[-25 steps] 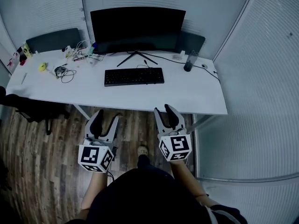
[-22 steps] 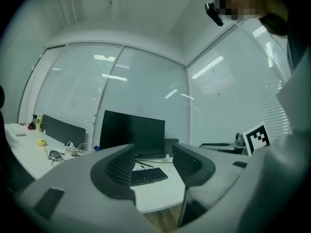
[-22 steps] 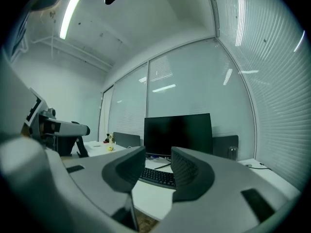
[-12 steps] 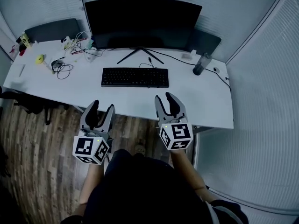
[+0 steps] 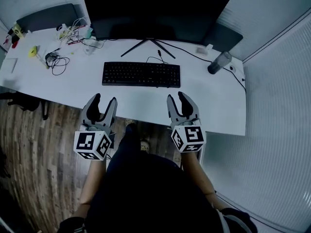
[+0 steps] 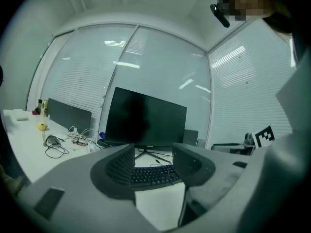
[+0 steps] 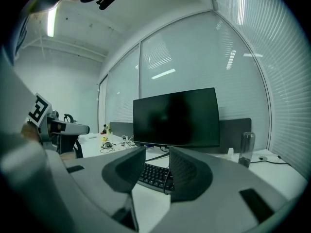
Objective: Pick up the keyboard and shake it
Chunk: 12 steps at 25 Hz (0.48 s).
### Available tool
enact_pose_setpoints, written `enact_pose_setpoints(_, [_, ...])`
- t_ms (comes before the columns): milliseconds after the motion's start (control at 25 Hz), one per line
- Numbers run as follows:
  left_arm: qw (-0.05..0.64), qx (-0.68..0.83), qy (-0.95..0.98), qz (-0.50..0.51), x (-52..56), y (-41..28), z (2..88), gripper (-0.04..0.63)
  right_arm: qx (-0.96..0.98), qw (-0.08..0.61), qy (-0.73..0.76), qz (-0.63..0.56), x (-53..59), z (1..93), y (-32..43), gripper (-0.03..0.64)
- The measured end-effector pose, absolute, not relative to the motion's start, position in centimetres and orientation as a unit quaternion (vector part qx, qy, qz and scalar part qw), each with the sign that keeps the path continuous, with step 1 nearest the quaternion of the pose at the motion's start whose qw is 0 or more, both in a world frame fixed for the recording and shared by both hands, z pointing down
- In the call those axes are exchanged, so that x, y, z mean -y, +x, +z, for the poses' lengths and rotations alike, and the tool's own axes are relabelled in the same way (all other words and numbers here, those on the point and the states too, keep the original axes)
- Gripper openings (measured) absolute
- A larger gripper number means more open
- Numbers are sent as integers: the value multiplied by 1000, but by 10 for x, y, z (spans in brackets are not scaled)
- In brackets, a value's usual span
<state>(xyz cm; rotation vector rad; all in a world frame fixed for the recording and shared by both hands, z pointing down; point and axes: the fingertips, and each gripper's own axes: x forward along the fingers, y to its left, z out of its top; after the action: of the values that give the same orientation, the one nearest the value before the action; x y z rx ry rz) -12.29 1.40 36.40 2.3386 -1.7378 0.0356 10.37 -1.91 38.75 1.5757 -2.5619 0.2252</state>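
My left hand-held gripper and right hand-held gripper are both released and empty. The keyboard lies just ahead of them on the bench; I should take its two ends evenly.

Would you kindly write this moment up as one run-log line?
phase: pre-grasp | keyboard: flat on desk, untouched | left tool: open, empty, short of keyboard | right tool: open, empty, short of keyboard

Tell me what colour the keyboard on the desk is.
Black. The keyboard lies on the white desk; the head view shows it best.
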Motion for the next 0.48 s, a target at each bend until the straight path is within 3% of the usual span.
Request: enact_pose_setpoints(480, [143, 559, 815, 46, 124, -155, 419, 224, 829, 143, 534, 90, 127, 451, 83, 156])
